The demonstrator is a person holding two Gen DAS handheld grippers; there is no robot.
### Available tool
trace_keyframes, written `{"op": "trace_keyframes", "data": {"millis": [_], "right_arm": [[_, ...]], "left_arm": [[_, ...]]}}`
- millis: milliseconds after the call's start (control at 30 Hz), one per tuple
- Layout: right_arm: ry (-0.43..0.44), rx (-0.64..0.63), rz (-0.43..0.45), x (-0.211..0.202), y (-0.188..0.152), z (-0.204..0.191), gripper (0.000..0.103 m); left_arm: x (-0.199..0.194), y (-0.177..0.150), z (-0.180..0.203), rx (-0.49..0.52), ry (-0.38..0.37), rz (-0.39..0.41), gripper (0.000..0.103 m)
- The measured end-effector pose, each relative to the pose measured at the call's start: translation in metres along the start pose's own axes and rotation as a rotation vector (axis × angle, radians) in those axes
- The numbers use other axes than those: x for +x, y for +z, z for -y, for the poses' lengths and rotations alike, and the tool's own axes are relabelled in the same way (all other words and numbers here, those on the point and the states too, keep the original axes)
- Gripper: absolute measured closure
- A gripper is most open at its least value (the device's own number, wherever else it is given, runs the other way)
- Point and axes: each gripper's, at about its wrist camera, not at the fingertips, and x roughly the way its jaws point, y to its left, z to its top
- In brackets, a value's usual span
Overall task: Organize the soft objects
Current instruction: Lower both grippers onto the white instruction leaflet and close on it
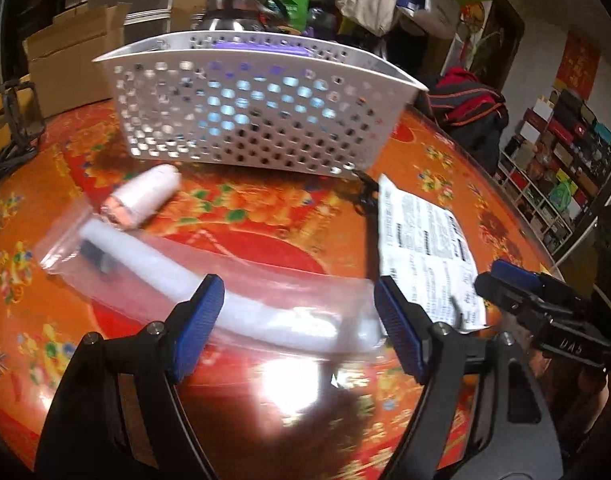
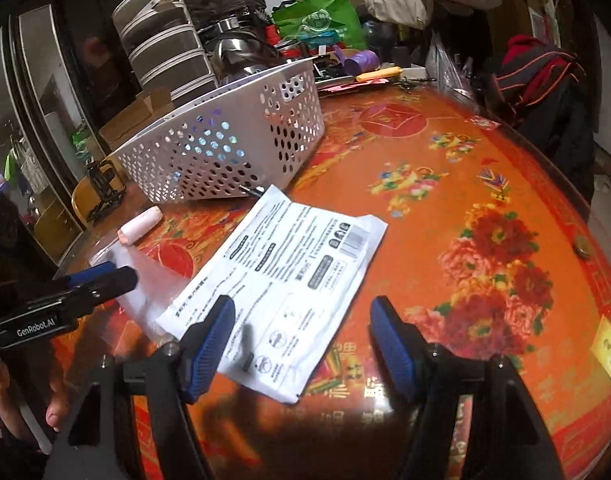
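We see a round table (image 1: 425, 168) with red and orange flowers on it; a white basket (image 1: 249, 108) full of holes stands at the far side. Our left gripper (image 1: 297, 320) has its jaws wide apart and holds nothing; it hangs over a clear bag (image 1: 241, 304) with a long white soft roll inside, which lies flat on the table. A small pink and white roll (image 1: 143, 197) lies near the basket, just past the far end of the bag. Our right gripper (image 2: 303, 344) is wide too and holds nothing; it hangs over a flat white packet (image 2: 289, 280) with black print, which lies beside the clear bag.
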Motion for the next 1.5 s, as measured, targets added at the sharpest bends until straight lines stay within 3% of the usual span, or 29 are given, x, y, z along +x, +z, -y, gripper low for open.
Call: {"op": "trace_keyframes", "data": {"millis": [333, 533, 667, 933, 1033, 1100, 1200, 1300, 1367, 1500], "right_arm": [[0.029, -0.055, -0.047, 0.008, -0.005, -0.003, 0.038], [0.063, -0.072, -0.07, 0.013, -0.001, -0.003, 0.055], [0.086, -0.064, -0.078, 0.015, 0.001, 0.001, 0.059], [0.066, -0.081, -0.078, 0.018, 0.003, -0.003, 0.059], [0.052, -0.089, -0.072, 0.02, 0.003, -0.004, 0.059], [0.069, -0.099, -0.069, 0.021, 0.002, -0.009, 0.059], [0.047, -0.123, -0.056, 0.023, 0.0, -0.017, 0.06], [0.035, -0.105, -0.042, 0.024, 0.0, -0.014, 0.078], [0.029, -0.094, -0.025, 0.02, 0.001, -0.01, 0.09], [0.001, -0.133, 0.001, 0.016, 0.0, -0.016, 0.094]], "left_arm": [[0.028, -0.005, 0.046, 0.052, -0.02, -0.039, 0.028], [0.043, -0.004, 0.054, 0.068, -0.065, -0.074, 0.045], [0.047, -0.002, 0.057, 0.082, -0.096, -0.085, 0.054], [0.048, -0.005, 0.06, 0.106, -0.16, -0.092, 0.069], [0.048, -0.004, 0.048, 0.068, -0.228, -0.108, 0.082], [0.05, -0.004, 0.042, 0.048, -0.272, -0.119, 0.084], [0.049, -0.005, 0.045, 0.073, -0.272, -0.117, 0.086], [0.048, -0.005, 0.045, 0.074, -0.28, -0.105, 0.097], [0.045, -0.004, 0.043, 0.067, -0.293, -0.089, 0.098], [0.042, -0.006, 0.047, 0.094, -0.265, -0.067, 0.099]]}}
